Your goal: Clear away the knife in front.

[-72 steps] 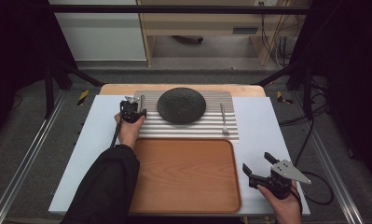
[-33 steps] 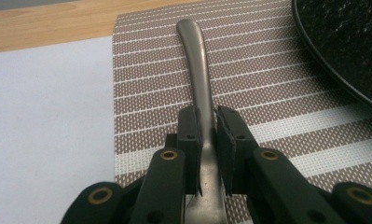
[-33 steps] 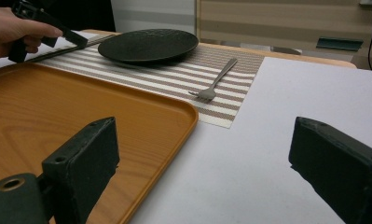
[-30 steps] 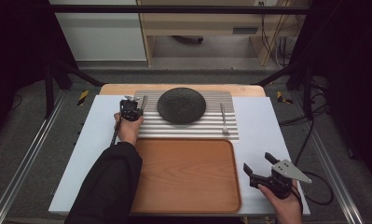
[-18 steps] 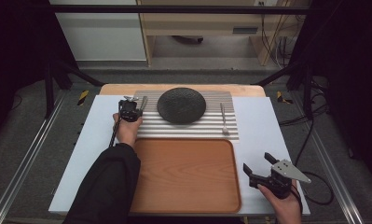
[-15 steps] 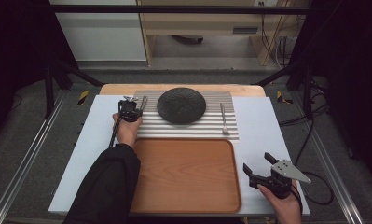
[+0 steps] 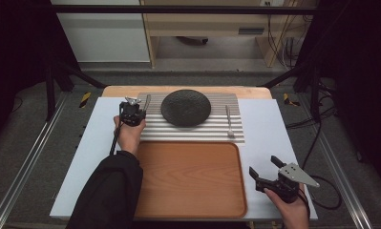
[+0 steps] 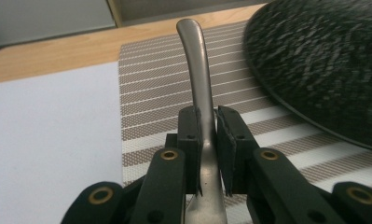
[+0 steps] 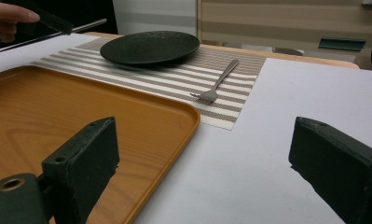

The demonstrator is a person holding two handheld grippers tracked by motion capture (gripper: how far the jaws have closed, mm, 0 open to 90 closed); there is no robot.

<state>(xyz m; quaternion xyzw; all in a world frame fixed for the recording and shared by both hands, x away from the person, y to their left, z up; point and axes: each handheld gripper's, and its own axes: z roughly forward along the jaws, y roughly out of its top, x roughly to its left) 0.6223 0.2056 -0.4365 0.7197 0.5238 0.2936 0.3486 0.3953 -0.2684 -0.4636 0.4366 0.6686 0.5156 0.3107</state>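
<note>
The left gripper (image 8: 207, 140) has its 2 jaws clenched on a metal utensil's handle (image 8: 196, 70), lifting it clear of the striped placemat (image 7: 150, 131) just left of the dark plate (image 7: 185, 107), probably bound for the wooden tray (image 7: 188, 176). The right gripper (image 7: 267, 174) waits with jaws released, low over the desk (image 7: 269, 124) near the fork (image 9: 218, 81).

Overhead view; two low claw-mounted close-ups

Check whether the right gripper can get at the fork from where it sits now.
Probably yes: the right gripper is open, and bare table lies between it and the fork on the striped mat.
</note>
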